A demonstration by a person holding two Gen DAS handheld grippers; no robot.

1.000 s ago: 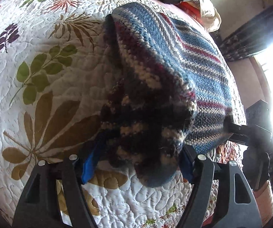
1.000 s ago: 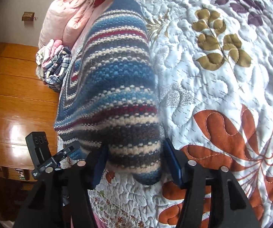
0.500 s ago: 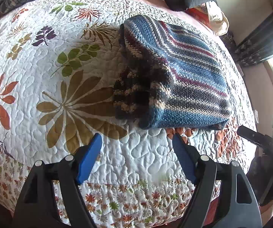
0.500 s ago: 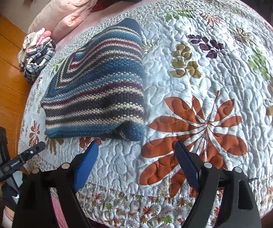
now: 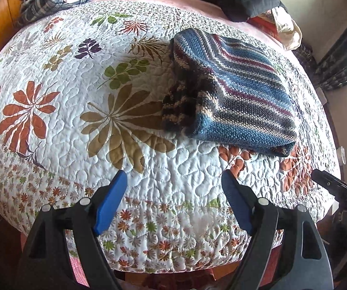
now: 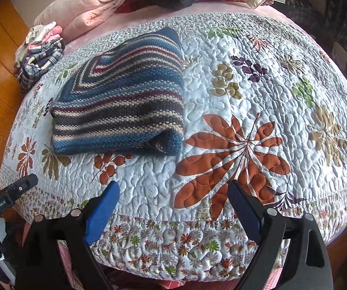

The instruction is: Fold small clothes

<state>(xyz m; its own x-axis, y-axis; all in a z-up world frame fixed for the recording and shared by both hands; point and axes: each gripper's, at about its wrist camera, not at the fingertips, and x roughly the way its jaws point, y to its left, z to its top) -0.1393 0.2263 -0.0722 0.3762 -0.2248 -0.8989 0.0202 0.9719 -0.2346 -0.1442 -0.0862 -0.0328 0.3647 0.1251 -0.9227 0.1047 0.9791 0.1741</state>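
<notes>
Leaf-print quilt point(image 6: 258, 101) under folded striped knit point(image 6: 125, 101); beside it, "GenRobot.AI"-marked left gripper point(image 5: 173, 181).

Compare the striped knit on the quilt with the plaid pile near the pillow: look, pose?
The striped knit is thick wool in blue, maroon and cream bands; the plaid pile is thinner checked cloth in navy and white, with pink pieces on top.
The knit lies folded as one flat block; the pile is a stack of several pieces.
The knit sits mid-quilt; the pile sits at the bed's edge.
Neither is held by any tongs.
</notes>
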